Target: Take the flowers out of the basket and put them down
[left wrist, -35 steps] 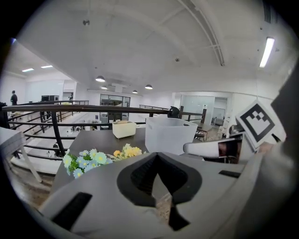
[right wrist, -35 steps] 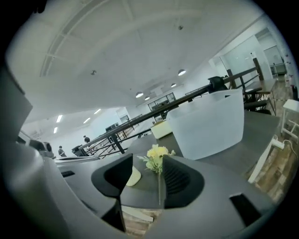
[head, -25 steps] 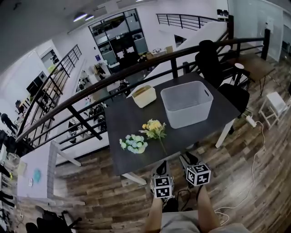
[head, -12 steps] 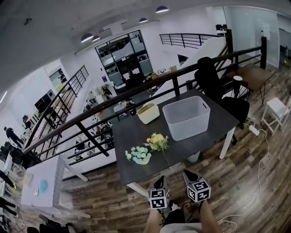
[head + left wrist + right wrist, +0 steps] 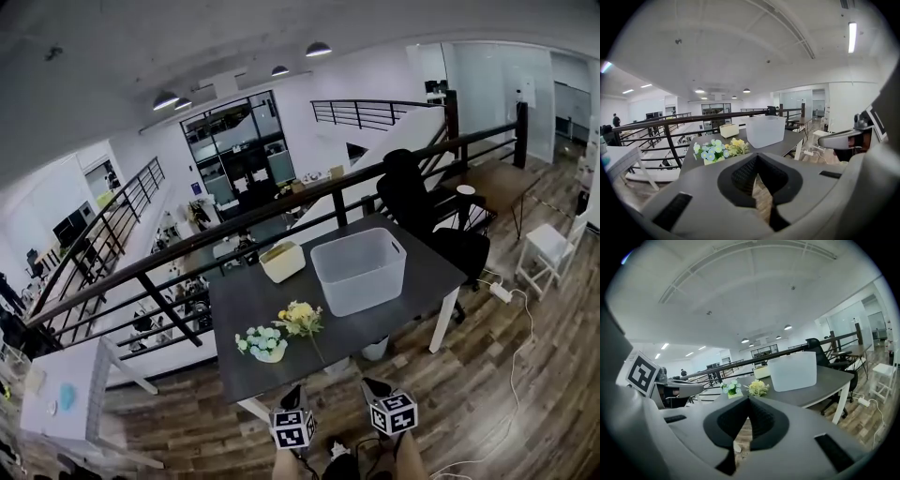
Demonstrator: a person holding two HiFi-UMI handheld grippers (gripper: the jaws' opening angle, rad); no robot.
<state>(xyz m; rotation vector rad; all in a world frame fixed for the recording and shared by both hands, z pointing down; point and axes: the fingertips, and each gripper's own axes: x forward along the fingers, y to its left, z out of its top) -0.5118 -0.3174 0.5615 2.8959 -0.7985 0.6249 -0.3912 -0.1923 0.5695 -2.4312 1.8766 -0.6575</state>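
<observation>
On the dark table (image 5: 412,281) stands the empty white basket (image 5: 361,270) (image 5: 765,130) (image 5: 793,370). A yellow bunch of flowers (image 5: 298,319) (image 5: 737,146) (image 5: 758,387) and a blue-and-white bunch (image 5: 261,343) (image 5: 708,151) (image 5: 731,387) lie in front of it, near the table's front edge. Both grippers hang short of the table, over the wooden floor. My left gripper (image 5: 293,398) (image 5: 757,157) is shut and empty. The jaws of my right gripper (image 5: 373,389) (image 5: 749,399) have just been closing with nothing between them, and their tips now meet.
A cream box (image 5: 282,261) sits at the table's back left. A black railing (image 5: 281,211) runs behind the table, and a black office chair (image 5: 412,202) stands at its right end. A white stool (image 5: 544,248) and a cable (image 5: 511,319) are on the floor to the right.
The table now shows smaller and farther off. Both grippers have dropped toward the bottom of the head view, away from the table's front edge. The flowers and basket have not moved.
</observation>
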